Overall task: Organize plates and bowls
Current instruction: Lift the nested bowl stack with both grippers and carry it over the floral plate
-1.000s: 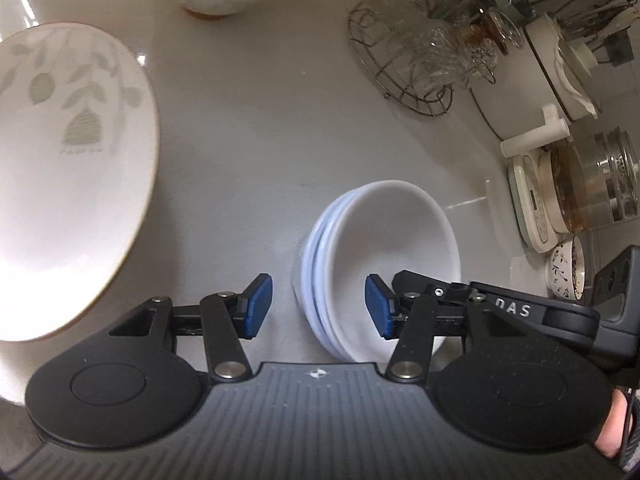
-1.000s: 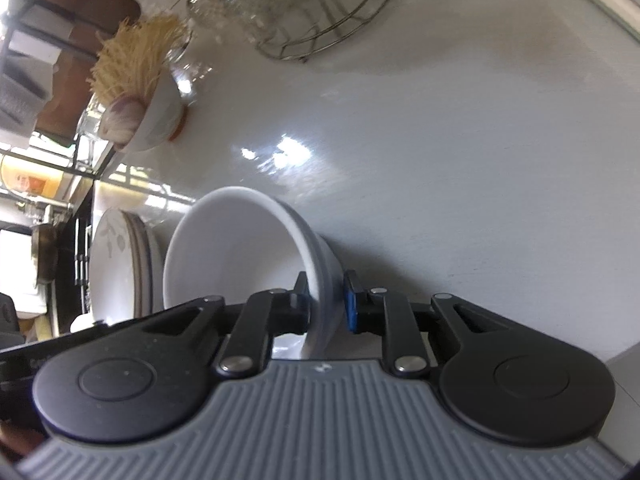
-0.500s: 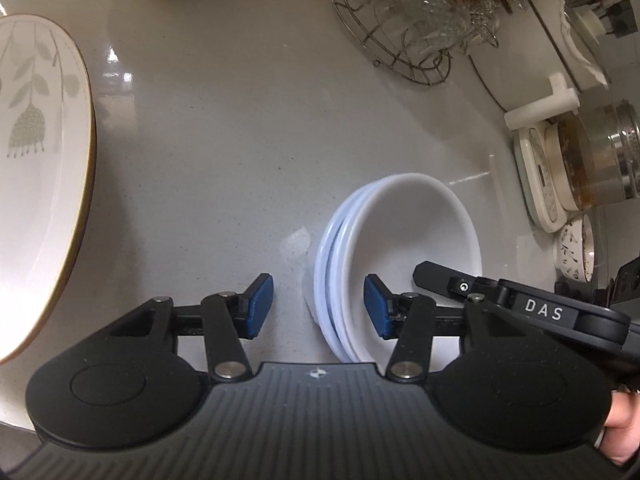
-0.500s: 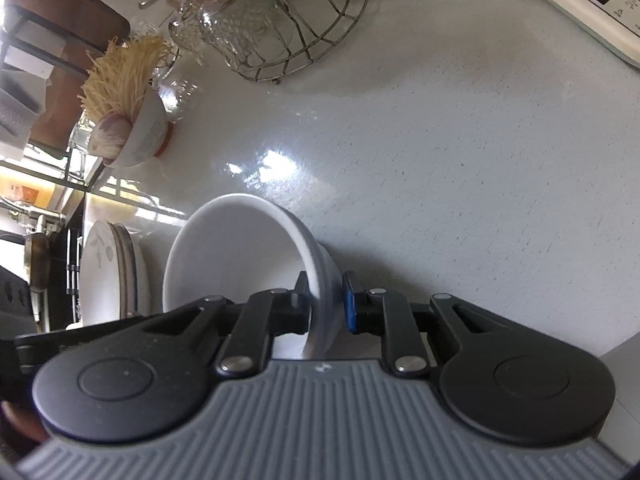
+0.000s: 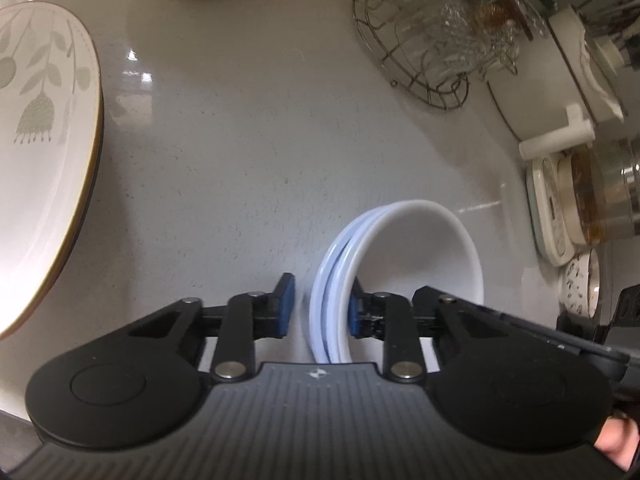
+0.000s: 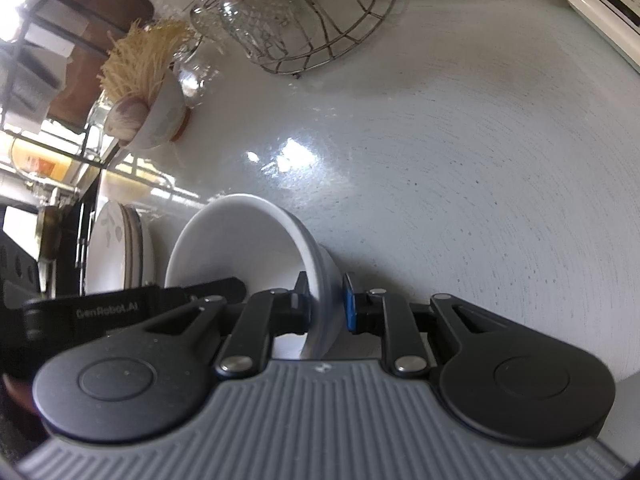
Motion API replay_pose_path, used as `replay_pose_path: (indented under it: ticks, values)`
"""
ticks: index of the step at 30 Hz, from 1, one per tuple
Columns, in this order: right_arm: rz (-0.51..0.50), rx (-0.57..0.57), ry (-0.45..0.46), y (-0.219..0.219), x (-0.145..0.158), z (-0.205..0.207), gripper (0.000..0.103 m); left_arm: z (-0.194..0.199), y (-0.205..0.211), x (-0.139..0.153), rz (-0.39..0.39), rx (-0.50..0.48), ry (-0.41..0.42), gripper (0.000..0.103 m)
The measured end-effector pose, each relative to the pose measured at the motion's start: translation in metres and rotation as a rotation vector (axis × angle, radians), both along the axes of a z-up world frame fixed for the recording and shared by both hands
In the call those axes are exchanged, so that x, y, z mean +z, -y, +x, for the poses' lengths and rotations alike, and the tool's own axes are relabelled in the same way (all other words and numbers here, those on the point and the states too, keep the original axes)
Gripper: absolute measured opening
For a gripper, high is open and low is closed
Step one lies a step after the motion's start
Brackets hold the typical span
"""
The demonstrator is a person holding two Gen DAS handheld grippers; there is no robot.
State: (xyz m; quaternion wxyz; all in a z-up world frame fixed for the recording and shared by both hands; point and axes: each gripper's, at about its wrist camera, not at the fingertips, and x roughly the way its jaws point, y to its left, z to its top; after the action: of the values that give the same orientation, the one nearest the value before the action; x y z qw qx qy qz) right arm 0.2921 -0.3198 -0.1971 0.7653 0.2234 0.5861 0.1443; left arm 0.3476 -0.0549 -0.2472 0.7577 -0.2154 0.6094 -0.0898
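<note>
White bowls point(image 5: 400, 264), three nested; two plates point(image 5: 44, 152)

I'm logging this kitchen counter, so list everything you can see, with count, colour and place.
bowls: three, white, nested, near centre of counter
plates: stacked, count unclear, white with leaf print, far left
garlic bowl: one, white, back of counter
wire basket: one, metal, holding glassware, back
kettle: one, glass, right edge
counter: one, pale grey
left hand-held gripper: black, blue pads, closing around bowl rims
right hand-held gripper: black, shut on bowls' rim
</note>
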Motion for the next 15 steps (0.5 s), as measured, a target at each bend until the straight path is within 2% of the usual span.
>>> replay_pose_path:
  ticks: [6, 15]
  values:
    - [-0.011, 0.025, 0.004, -0.001, 0.001, 0.001, 0.02, -0.006, -0.001, 0.003, 0.005, 0.008, 0.012, 0.024]
    - [-0.016, -0.049, 0.007, -0.006, 0.008, -0.01, 0.019, 0.001, -0.002, 0.009, -0.007, -0.054, 0.021, 0.023]
